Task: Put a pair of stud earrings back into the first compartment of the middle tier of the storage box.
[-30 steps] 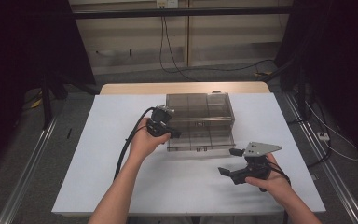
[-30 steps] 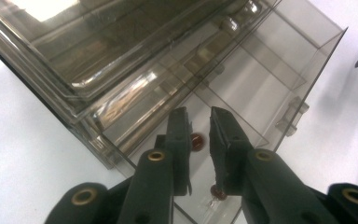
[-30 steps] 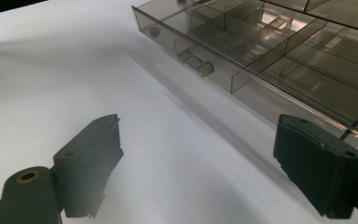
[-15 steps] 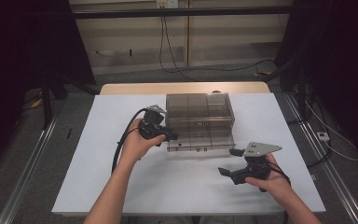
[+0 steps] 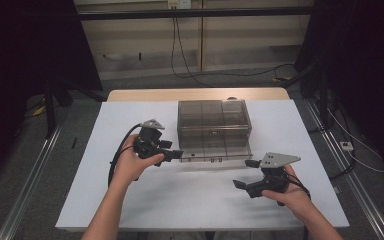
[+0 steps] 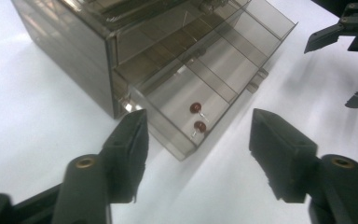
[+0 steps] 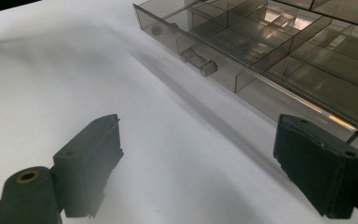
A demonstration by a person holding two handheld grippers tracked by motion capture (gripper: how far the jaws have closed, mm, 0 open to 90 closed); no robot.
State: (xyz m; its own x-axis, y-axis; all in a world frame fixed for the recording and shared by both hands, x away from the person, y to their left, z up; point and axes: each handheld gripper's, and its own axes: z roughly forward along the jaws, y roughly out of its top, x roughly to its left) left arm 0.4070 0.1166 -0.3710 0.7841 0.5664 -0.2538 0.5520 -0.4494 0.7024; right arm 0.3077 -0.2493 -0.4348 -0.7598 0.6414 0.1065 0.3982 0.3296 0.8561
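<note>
- Smoky transparent drawer cabinet (image 5: 214,125) stands on the white table (image 5: 95,190), ahead of both grippers, with its bottom drawer (image 5: 215,152) pulled out toward the person.
- White table surface lies under both tools, and each gripper hangs above it without touching it.
- Bottom drawer is split by thin walls into compartments; in the left gripper view its near corner (image 6: 179,140) sits between and just beyond the two black jaws.
- Left gripper (image 5: 172,152) is held by the person's left hand (image 5: 132,165) just beside the drawer's left end, jaws pointing at it; the jaws stand wide apart and clasp nothing.
- Right gripper (image 5: 245,175) is held by the right hand (image 5: 290,192) near the drawer's front right, well apart from the left gripper; its jaws are spread wide with nothing between them.
- Drawer knob (image 7: 198,63), a small clear peg on the front wall, lies ahead and slightly left of centre between the right gripper's jaws.
- Two small red round parts (image 6: 197,116) with short metal leads lie in the drawer's end compartment, straight ahead of the left gripper's jaws.
</note>
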